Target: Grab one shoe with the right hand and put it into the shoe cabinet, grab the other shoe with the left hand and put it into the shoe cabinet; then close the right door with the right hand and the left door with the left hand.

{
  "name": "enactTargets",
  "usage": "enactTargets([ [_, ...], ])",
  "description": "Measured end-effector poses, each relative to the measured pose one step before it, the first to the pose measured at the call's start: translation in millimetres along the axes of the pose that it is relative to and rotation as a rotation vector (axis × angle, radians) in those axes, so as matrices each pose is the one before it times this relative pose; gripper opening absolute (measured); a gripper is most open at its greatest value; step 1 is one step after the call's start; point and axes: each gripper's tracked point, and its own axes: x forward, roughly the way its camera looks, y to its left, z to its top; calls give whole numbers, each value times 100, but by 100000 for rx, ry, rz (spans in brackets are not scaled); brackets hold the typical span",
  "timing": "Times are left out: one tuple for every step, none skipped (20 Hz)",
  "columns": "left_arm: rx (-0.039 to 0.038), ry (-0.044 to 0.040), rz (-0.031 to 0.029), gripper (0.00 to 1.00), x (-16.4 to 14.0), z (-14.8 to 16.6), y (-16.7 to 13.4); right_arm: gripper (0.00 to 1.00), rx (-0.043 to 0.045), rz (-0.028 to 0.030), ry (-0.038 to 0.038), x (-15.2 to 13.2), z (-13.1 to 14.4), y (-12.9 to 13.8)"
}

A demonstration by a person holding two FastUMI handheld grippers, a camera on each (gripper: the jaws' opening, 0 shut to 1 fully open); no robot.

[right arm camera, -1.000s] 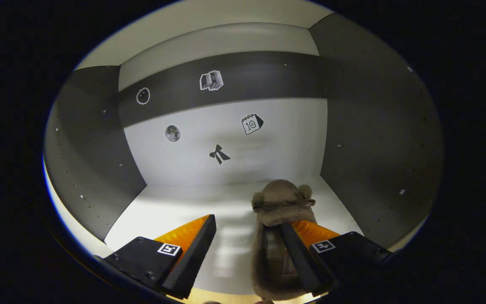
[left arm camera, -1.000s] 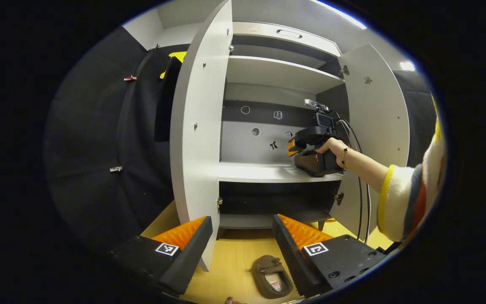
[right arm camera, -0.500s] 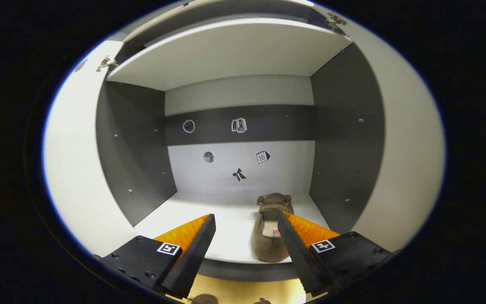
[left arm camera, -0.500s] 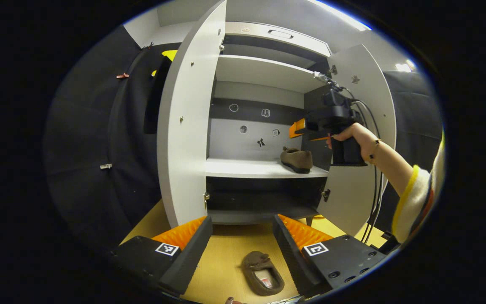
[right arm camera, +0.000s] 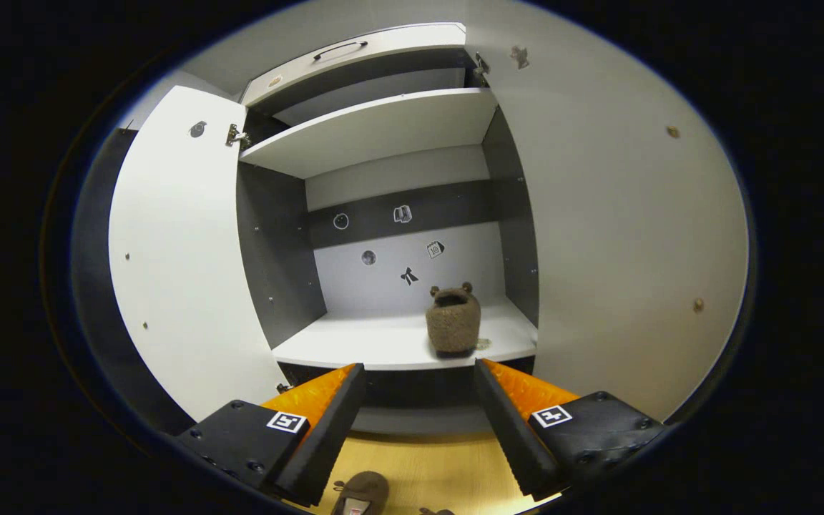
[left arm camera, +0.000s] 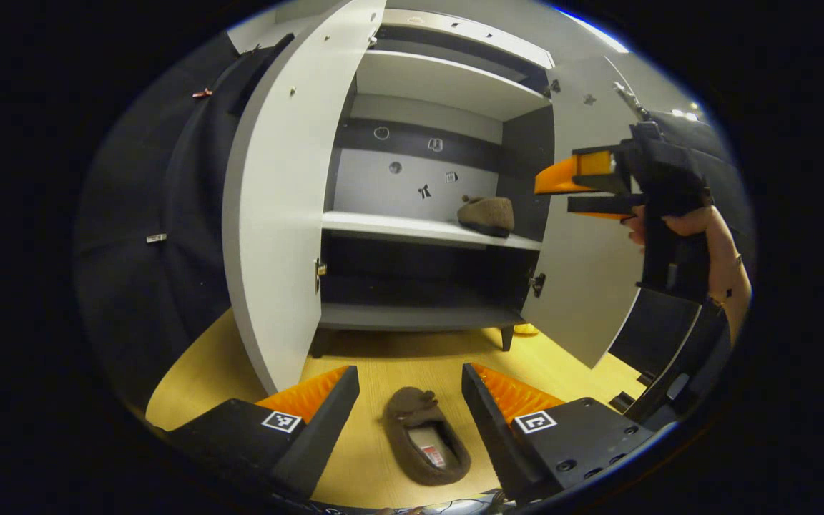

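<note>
Second shoe [left arm camera: 425,443] — lying on the floor [left arm camera: 197,372] before the shoe cabinet [left arm camera: 419,229], between the spread fingers of the left gripper [left arm camera: 410,411], ungrasped. Likely soft, light, crushable; best pinched across the side walls at mid-length. First shoe [right arm camera: 453,322] shelved near the right edge. Right gripper [right arm camera: 418,408] — spread, empty.

a recording booth: black cloth wall [left arm camera: 140,236] (clipped up) behind a shoe cabinet [left arm camera: 426,229].
</note>
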Motion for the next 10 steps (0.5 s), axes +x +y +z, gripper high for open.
enactTargets([
  [-761,2611,-644,92,575,-1690,-118,98,-2050,-1011,-909,-633,-512,-477],
  [-1105,2436,-776,92,679,-1554,-38,99,-2209,-1094,-144,-738,-732,-506],
  [-1024,2074,-289,92,703,-1641,-40,98,-1822,-728,-234,-466,-563,-267],
  [-381,1347,84,92,921,-1285,90,98,-1257,-728,323,-654,-705,-294],
  [257,1144,289,92,889,-1165,270,100,-855,-825,711,-471,-741,-200],
  [849,1208,771,92,1007,-1034,230,98,-877,-963,1362,-356,-852,-224],
  [965,694,857,92,1046,-1256,228,98,-1399,-1156,1265,-182,-759,-508],
  [762,228,976,92,1058,-848,310,98,-1532,-938,1116,41,-787,-437],
  [307,627,950,92,1038,-837,314,98,-1202,-477,1504,45,-775,-359],
  [-437,766,822,92,866,-846,248,98,-798,-184,1790,131,-925,-293],
])
